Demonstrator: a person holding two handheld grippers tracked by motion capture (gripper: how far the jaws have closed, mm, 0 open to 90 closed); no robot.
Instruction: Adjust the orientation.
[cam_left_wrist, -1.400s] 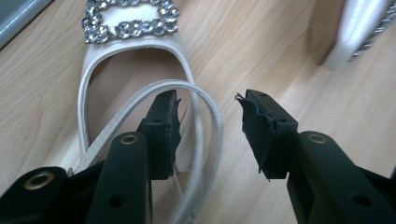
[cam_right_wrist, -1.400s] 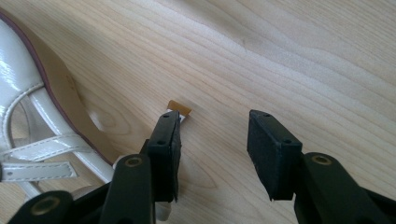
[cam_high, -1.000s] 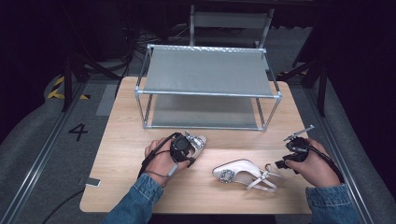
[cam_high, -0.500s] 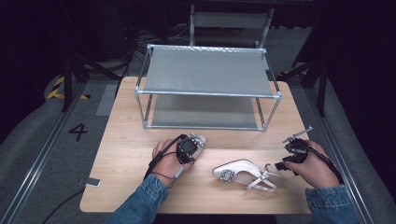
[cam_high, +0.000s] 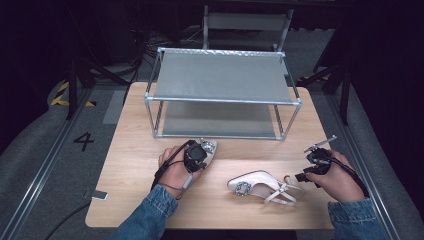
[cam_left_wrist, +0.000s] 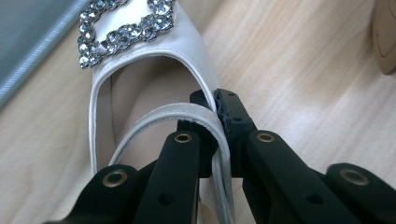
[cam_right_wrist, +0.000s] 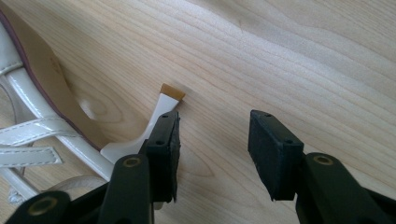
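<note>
Floor mark "4" (cam_high: 83, 141), left claw (cam_left_wrist: 215, 116) clamping white shoe (cam_left_wrist: 154, 70) strap

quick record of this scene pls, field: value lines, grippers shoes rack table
left gripper: jaws have just been closing, now shut on the strap and side edge of the left shoe
left shoe: white, jewelled buckle at the toe, in front of the rack, on the table
right gripper: open, beside the heel of the right shoe, nothing between its pads
right shoe: white, jewelled buckle, lying on its side
rack: two grey shelves, metal frame, both bare
table: light wood
</note>
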